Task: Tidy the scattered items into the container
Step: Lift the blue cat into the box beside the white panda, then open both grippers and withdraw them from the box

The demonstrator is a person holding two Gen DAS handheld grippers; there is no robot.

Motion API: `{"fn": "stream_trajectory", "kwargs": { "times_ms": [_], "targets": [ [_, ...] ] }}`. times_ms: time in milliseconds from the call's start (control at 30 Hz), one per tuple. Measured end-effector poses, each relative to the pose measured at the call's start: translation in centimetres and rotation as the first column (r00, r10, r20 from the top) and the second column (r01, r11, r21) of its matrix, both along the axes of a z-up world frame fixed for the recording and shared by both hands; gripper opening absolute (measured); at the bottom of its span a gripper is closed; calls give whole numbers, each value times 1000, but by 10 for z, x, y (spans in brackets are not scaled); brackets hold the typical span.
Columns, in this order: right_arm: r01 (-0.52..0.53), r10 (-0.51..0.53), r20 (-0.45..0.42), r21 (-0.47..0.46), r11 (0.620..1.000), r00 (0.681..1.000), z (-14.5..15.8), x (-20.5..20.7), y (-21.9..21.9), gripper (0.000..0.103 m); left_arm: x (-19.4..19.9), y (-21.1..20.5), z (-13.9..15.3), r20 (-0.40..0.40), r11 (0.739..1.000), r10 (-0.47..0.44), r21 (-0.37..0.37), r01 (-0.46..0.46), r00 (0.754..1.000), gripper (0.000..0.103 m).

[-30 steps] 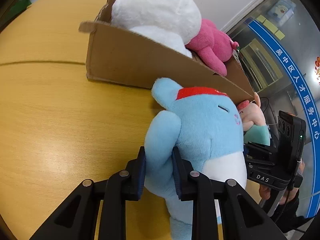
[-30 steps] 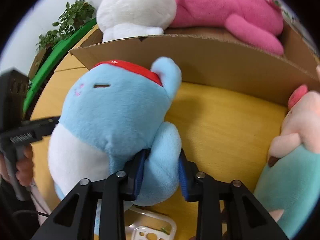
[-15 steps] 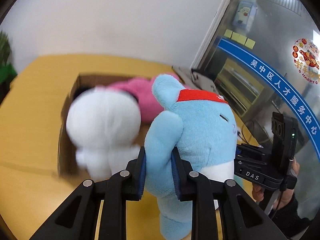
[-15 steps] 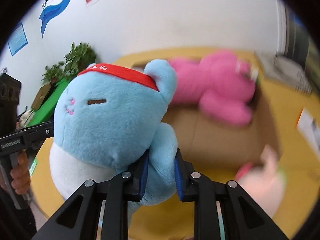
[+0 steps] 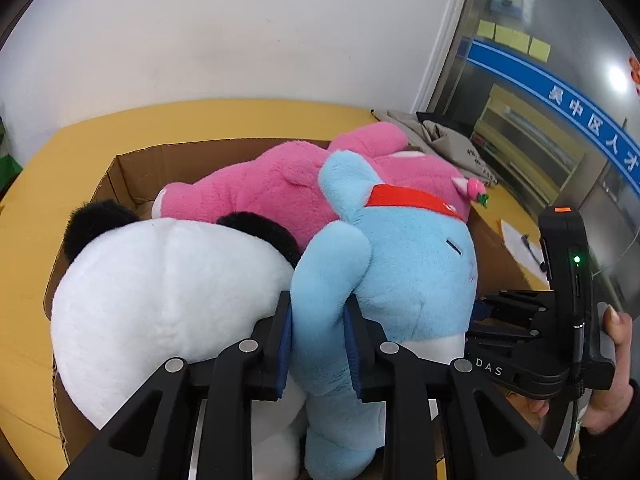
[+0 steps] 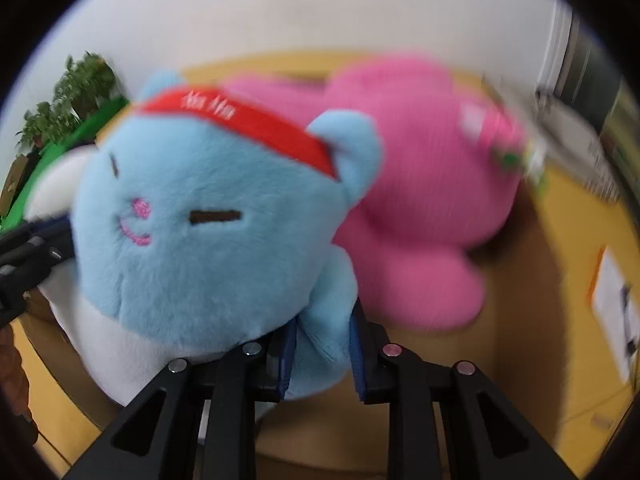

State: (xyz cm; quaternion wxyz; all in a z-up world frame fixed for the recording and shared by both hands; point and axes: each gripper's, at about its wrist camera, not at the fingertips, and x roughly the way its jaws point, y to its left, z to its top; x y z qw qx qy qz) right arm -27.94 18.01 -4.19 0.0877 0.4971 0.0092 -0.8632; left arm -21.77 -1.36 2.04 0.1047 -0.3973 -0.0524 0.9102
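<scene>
A blue plush (image 5: 400,280) with a red headband hangs over the open cardboard box (image 5: 160,152), held by both arms. My left gripper (image 5: 318,320) is shut on one plush arm. My right gripper (image 6: 322,340) pinches the other arm of the blue plush (image 6: 200,240), and its jaws are opening slightly with the arm still pressed between the pads. In the box lie a pink plush (image 5: 260,192) and a white plush with black ears (image 5: 160,300). The right wrist view is blurred; it shows the pink plush (image 6: 420,200) and a box wall (image 6: 520,280).
The box stands on a yellow wooden table (image 5: 32,240). A grey cloth (image 5: 448,140) and a paper with a pen (image 5: 520,244) lie beyond the box. A hand (image 5: 616,340) holds the right gripper's body. A green plant (image 6: 68,96) stands far left.
Both grippers have lifted the blue plush off the table and carried it over the box. It now hangs above the pink and white plushes.
</scene>
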Motion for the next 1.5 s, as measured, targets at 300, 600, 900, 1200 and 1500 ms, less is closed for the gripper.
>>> {"fn": "stream_trajectory", "kwargs": {
  "times_ms": [300,600,900,1200,1500],
  "targets": [
    [16,-20,-67,-51,999,998,27,24,34,52,19,1,19,-39,999,26,-30,-28,999,33],
    [-9,-2,-127,-87,996,992,39,20,24,53,25,-1,33,-72,998,25,-51,-29,997,33],
    [6,-5,20,-48,999,1000,4,16,19,53,-12,15,-10,56,984,32,-176,-22,998,31],
    [49,-49,18,4,999,999,7,62,10,77,20,10,3,42,985,65,-162,-58,997,31],
    [80,-81,13,48,996,997,3,82,-2,77,41,1,-28,163,982,57,-185,-26,985,29]
  ]
}}
